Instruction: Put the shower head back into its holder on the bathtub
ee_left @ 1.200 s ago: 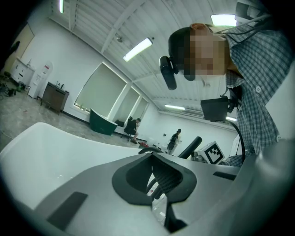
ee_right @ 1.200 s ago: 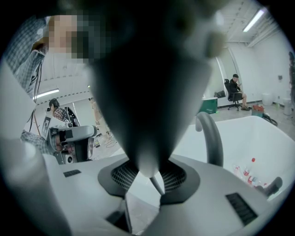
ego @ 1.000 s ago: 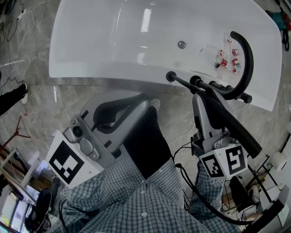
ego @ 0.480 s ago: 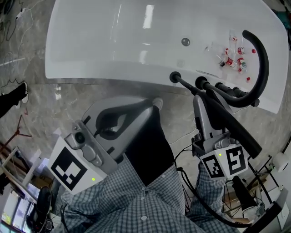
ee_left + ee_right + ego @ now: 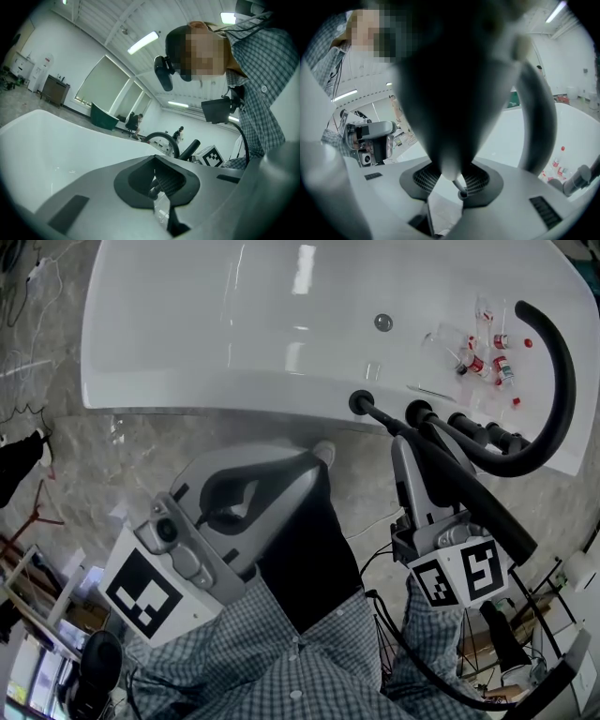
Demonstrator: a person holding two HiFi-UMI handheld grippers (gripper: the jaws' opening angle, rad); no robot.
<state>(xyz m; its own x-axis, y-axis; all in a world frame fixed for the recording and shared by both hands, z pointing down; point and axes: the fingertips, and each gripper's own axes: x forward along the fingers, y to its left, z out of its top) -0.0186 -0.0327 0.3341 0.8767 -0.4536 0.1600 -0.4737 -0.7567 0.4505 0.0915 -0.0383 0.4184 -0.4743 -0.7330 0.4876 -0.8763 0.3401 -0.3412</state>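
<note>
Gloss runs over the whole white bathtub, a smooth, rounded shell standing on grey marbled floor. I hold two grippers, each grey and hard-shelled, each carrying one cube with a black-and-white square marker. My right gripper is clenched on the shower head, a matte black wand that narrows toward my ribbed pads and widens back toward me. It lies slanted above the near rim of the tub, not seated in anything I can make out. One thick black hose bends in a wide hoop over the tub's right end and comes back down to the rim. Along that rim sits a row of round black fittings; I count at least three, and which one is the holder I cannot tell. My left gripper hangs back over the floor by my checked shirt, its jaws pressed together on nothing. Inside the tub are one round metal plug and a small scatter of clear, red-capped bottles, too small to count surely.
</note>
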